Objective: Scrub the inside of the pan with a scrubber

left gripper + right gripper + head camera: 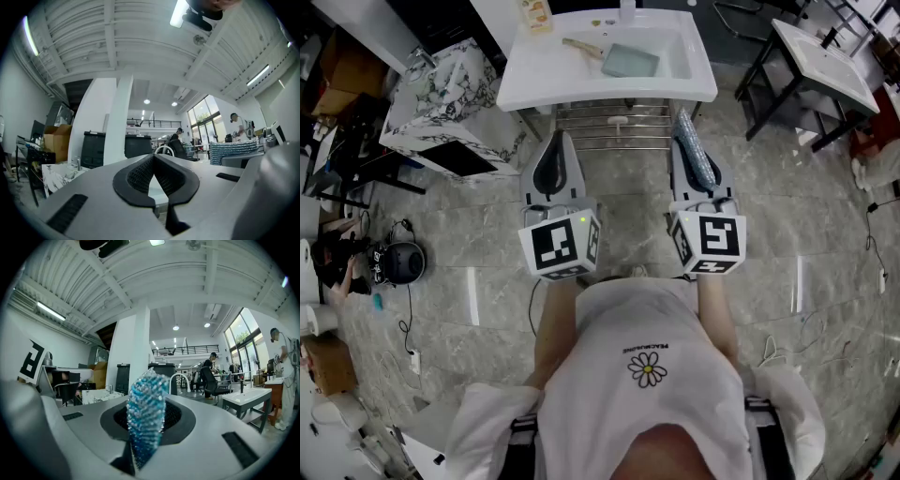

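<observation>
holding the scrubber point(696, 155) clamped in its jaws, the right gripper point(147, 401) hovers beside the left gripper point(153, 158), whose jaws are together and empty. reaching well forward should come next: what looks like the teal pan point(630, 61) lies in the sink point(544, 84), so press flat inside it.

Sparkly blue scrubber point(145, 418), white sink point(581, 89)

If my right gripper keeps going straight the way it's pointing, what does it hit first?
Probably the front rim of the white sink, met first by the blue scrubber clamped in the right gripper. Height is unclear, so it might pass over the rim instead.
</observation>
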`<action>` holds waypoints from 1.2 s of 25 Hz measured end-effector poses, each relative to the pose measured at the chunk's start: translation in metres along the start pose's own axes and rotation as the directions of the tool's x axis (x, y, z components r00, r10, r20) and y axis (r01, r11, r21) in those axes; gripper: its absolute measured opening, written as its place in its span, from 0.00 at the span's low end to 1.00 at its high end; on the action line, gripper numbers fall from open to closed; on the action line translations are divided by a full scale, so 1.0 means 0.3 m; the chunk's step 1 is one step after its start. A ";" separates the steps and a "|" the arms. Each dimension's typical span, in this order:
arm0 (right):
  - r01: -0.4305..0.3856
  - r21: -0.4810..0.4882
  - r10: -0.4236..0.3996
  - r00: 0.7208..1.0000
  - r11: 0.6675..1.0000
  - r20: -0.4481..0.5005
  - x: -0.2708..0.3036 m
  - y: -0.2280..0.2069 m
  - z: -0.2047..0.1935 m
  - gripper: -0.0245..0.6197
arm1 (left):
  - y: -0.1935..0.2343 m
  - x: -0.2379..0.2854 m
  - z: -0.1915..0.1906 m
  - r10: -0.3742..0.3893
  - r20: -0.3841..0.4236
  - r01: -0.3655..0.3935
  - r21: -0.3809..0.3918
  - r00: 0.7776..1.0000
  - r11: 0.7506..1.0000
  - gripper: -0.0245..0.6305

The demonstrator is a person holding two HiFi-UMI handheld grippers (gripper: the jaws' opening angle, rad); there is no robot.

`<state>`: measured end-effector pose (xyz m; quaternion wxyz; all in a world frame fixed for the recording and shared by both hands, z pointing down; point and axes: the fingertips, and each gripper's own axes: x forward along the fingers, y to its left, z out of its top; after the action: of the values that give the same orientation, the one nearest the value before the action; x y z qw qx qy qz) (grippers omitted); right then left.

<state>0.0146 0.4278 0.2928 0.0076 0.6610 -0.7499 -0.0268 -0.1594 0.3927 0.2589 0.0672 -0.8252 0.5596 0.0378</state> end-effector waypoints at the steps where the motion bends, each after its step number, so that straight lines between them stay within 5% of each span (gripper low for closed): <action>1: 0.001 0.001 -0.001 1.000 1.000 0.002 0.001 -0.006 -0.001 0.12 | -0.004 0.003 -0.003 0.000 0.000 0.000 0.001 1.000 1.000 0.06; 23: -0.040 0.040 0.042 0.998 0.998 -0.055 0.025 -0.038 -0.115 0.12 | 0.022 0.037 -0.103 0.039 -0.039 -0.040 -0.023 0.998 0.999 0.06; 30: -0.021 0.060 0.022 1.000 0.998 -0.012 0.167 -0.121 -0.075 0.12 | 0.065 0.210 -0.069 0.037 0.001 -0.037 0.004 0.999 0.999 0.06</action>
<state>0.0453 0.3729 0.3124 -0.0073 0.6531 -0.7572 0.0002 -0.1546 0.3246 0.2693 0.0684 -0.8146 0.5748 0.0382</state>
